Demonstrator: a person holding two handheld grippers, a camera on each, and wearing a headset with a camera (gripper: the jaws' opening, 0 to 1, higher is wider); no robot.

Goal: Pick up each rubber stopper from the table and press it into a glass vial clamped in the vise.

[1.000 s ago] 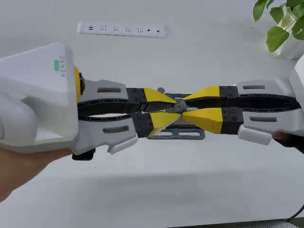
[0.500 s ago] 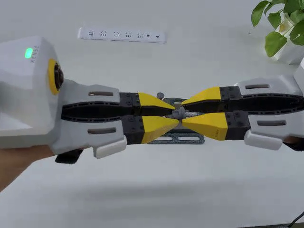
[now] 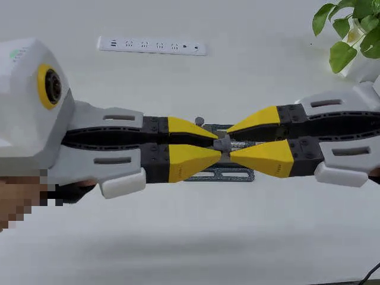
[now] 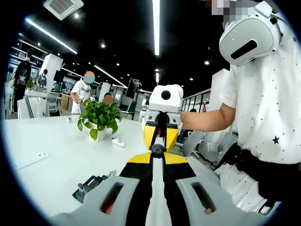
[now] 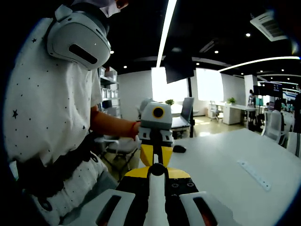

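Over the white table my two grippers meet tip to tip. My left gripper (image 3: 217, 146) comes in from the left and my right gripper (image 3: 233, 146) from the right. Between their yellow tips sits a small grey rubber stopper (image 3: 223, 143), and both pairs of jaws look shut on it. In the left gripper view the stopper (image 4: 157, 149) shows as a dark round knob at my own jaw tips, with the right gripper (image 4: 160, 136) facing it. The right gripper view has the stopper (image 5: 157, 169) at its tips too. Under the tips on the table lies the dark metal vise (image 3: 219, 173), mostly hidden; I cannot make out a vial.
A white power strip (image 3: 152, 44) lies at the far side of the table. A potted plant (image 3: 350, 29) stands at the back right corner. The vise (image 4: 91, 186) lies low left in the left gripper view. Several people stand far behind in the room.
The left gripper's body has slid back to the left and rolled, and its jaws have drawn closer at the stopper. The right gripper has barely moved.
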